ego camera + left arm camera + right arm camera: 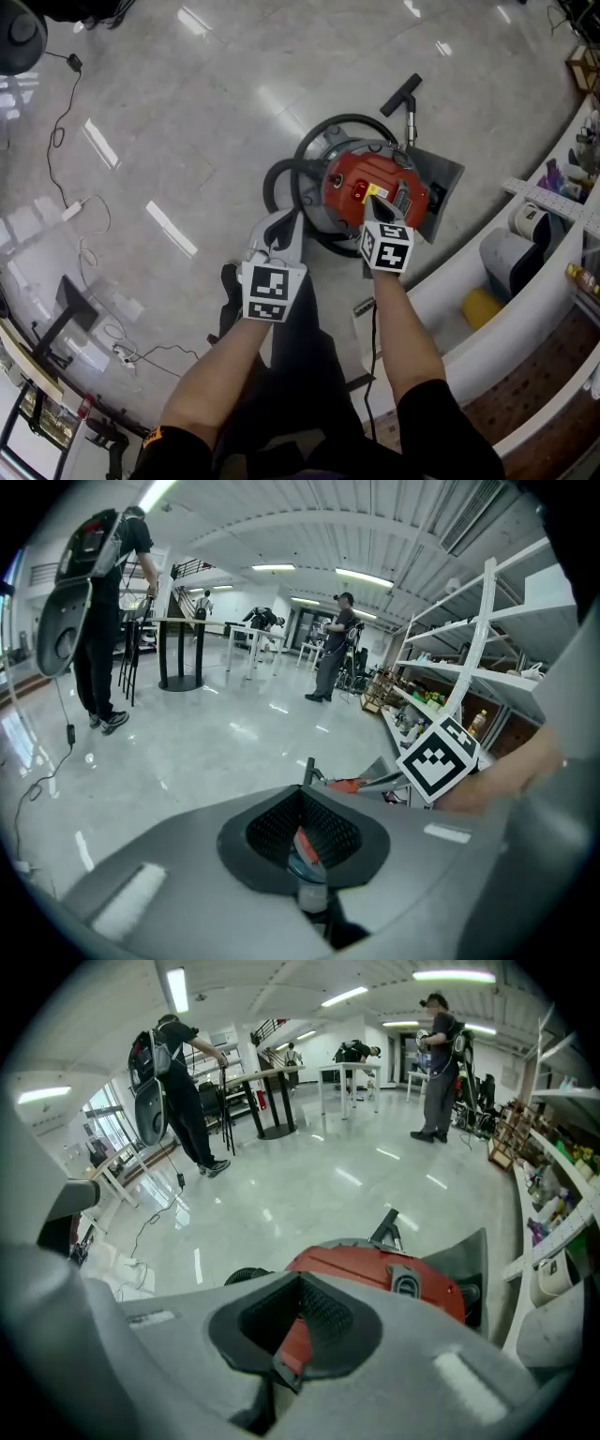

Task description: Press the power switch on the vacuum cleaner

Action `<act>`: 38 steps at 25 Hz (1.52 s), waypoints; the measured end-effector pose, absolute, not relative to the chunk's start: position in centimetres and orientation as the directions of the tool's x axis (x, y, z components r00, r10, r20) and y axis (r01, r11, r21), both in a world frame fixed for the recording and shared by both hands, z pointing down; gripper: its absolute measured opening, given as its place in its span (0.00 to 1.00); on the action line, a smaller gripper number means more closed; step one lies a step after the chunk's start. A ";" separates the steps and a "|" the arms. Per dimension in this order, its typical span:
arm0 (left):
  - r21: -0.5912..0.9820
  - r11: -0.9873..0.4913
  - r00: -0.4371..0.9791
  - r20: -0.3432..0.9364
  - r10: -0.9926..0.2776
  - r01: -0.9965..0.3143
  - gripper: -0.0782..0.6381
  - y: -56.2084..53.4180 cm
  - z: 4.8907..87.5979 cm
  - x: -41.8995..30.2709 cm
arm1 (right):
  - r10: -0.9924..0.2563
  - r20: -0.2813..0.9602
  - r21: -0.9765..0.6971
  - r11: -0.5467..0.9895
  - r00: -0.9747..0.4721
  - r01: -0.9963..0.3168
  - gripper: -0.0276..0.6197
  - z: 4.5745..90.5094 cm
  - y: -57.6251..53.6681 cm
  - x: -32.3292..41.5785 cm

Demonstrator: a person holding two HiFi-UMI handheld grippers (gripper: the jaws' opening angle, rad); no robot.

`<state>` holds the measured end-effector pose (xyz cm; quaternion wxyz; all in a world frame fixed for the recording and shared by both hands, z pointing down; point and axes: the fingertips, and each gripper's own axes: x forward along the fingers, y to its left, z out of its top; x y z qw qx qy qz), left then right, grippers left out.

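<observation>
The vacuum cleaner [349,178] is a red drum with a black hose [305,169] coiled round it, standing on the floor just ahead of me. My right gripper [373,197] is shut, its tip over the red lid beside a small lit switch [360,191]; whether it touches is unclear. In the right gripper view the red lid [375,1274] with a grey latch [405,1284] lies just beyond the shut right gripper [300,1277]. My left gripper [286,218] hangs shut and empty to the left of the drum, over the hose. From the left gripper [302,791] only a sliver of the red drum [349,785] shows.
A black nozzle wand [403,96] lies behind the vacuum, a grey mat [444,176] to its right. A white counter [525,281] with shelves curves along the right. Cables and a power strip [73,210] trail at left. People [183,1091] stand far off by tall tables.
</observation>
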<state>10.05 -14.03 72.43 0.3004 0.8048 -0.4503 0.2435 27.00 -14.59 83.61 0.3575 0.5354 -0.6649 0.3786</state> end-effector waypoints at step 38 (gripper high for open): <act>0.263 -0.405 0.462 0.698 -0.547 -0.876 0.13 -14.8 78.0 11.8 | -0.287 0.949 -0.100 0.111 -0.128 -0.989 0.03 90.8 -16.6 27.2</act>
